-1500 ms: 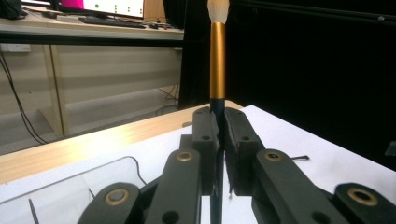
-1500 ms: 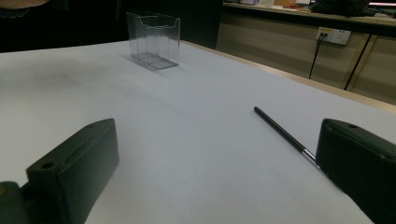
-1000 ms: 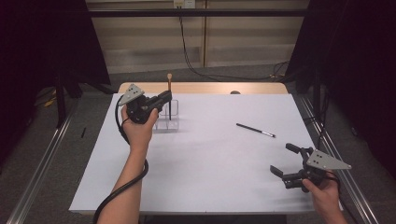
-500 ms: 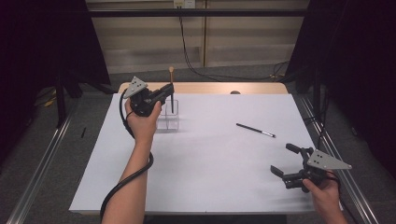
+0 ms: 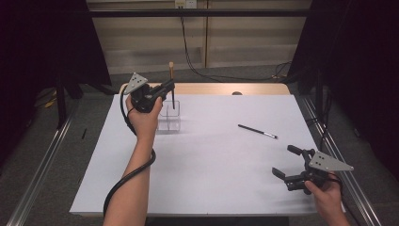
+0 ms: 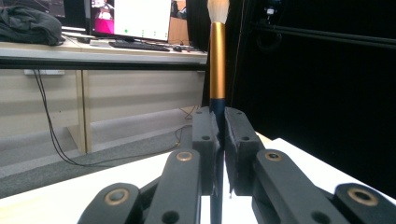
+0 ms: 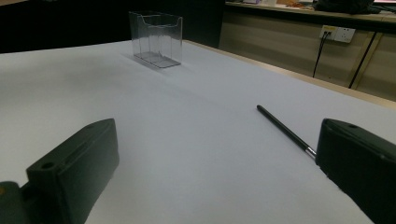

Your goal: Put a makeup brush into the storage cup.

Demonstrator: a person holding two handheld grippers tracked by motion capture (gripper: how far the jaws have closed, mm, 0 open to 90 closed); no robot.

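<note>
Plainly, the chief risk lay with the slim make-up brush with its dark handle, gold ferrule and pale bristle tip point(image 6: 217, 60), which the left gripper point(image 5: 165, 89) held clamped low on the handle, upright, bristles up, directly above the clear plastic rectangular holder point(image 5: 169, 116). Because the jaws pinched only a narrow round shaft, the brush could have pivoted or slipped between the pads, and a tilted handle might have caught the holder's rim instead of dropping inside. The holder looked light, so a sideways knock from the handle's end could have pushed or tipped it. Letting go too high above the holder might also have let the brush bounce out. The right gripper point(image 5: 288, 163) rested near the table edge on the person's side, well apart from the holder, its jaws standing wide with nothing between them; a thin black pencil-like stick with a silvery end point(image 5: 257, 131) lay between it and the holder. A white sheet covered the table point(image 5: 211, 169), with a strip of pale wood showing beyond the holder. Behind that stood a beige wall with trailing cables, dark curtains at both sides.
</note>
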